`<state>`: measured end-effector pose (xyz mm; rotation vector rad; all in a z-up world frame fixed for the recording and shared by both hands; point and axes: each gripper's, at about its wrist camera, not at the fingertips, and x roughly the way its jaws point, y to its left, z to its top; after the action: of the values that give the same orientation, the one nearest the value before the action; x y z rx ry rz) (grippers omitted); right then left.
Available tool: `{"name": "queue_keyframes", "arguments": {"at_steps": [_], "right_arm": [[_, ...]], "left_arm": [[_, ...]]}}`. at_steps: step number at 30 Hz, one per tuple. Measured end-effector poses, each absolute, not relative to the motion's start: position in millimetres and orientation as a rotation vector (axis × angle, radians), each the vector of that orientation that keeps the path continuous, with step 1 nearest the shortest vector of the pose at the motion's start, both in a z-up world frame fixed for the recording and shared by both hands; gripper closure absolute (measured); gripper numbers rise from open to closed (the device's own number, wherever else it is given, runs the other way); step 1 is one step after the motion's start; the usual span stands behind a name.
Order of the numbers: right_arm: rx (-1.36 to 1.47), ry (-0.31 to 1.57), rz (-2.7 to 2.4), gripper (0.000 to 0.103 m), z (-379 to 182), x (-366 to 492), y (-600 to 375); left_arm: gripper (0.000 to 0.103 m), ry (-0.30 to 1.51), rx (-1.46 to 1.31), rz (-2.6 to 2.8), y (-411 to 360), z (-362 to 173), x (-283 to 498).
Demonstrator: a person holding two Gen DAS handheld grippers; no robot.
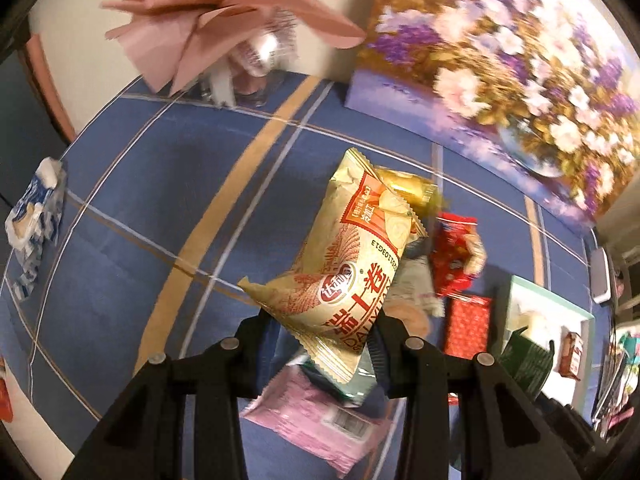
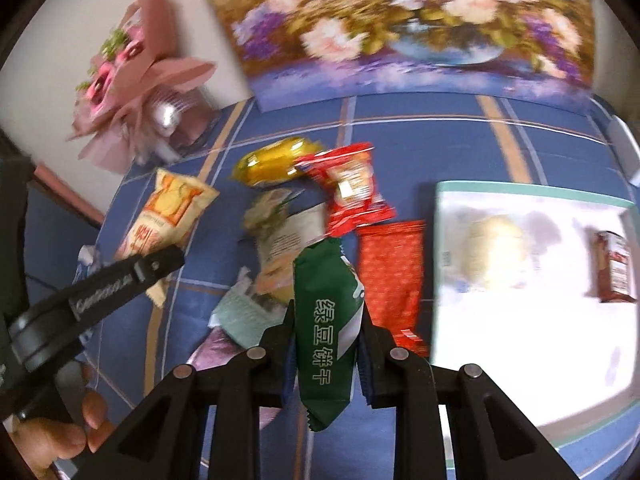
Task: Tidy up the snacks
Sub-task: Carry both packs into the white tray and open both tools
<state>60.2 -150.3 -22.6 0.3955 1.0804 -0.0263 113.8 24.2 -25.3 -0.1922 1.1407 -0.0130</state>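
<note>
My left gripper [image 1: 324,332] is shut on a cream and orange chip bag [image 1: 348,264] and holds it above the blue checked tablecloth [image 1: 160,184]. The same bag [image 2: 168,216] and the left gripper [image 2: 120,280] show at the left of the right wrist view. My right gripper [image 2: 326,336] is shut on a dark green biscuit packet [image 2: 324,328], held upright above the snack pile. The pile has a yellow packet [image 2: 272,160], a red packet [image 2: 352,188], a flat red dotted packet [image 2: 390,276] and pale green packets [image 2: 280,232]. A white tray [image 2: 448,320] with a green rim lies to the right.
The tray holds a round pale bun packet [image 2: 494,252] and a small brown packet [image 2: 614,268]. A flower painting [image 2: 400,24] leans at the back wall. A pink bouquet [image 2: 136,76] stands at the back left. A pink packet [image 1: 320,416] lies under the left gripper. A blue and white packet [image 1: 34,224] lies far left.
</note>
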Motion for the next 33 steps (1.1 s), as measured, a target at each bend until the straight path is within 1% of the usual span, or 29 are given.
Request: {"name": "queue_keyframes", "arguments": {"at_steps": [5, 14, 20, 27, 33], "right_arm": [[0.404, 1.066, -0.172, 0.077, -17.7, 42.4, -194.0], [0.53, 1.044, -0.392, 0.077, -17.3, -0.2, -280.7], [0.592, 1.038, -0.539, 0.077, -20.6, -29.9, -328.9], [0.634, 1.055, -0.636, 0.077, -30.2, -49.8, -361.2], [0.647, 1.129, -0.639, 0.077, -55.4, -48.4, -366.4]], "left_arm": [[0.061, 1.14, -0.157, -0.09, -8.8, -20.6, 107.7], [0.061, 1.156, -0.085, -0.279, -83.4, -2.6, 104.2], [0.061, 1.183, -0.046, -0.392, -129.2, -0.9, 88.2], [0.061, 1.215, 0.043, -0.483, -179.3, -10.2, 66.2], [0.061, 1.285, 0.127, -0.488, -199.3, -43.1, 61.4]]}}
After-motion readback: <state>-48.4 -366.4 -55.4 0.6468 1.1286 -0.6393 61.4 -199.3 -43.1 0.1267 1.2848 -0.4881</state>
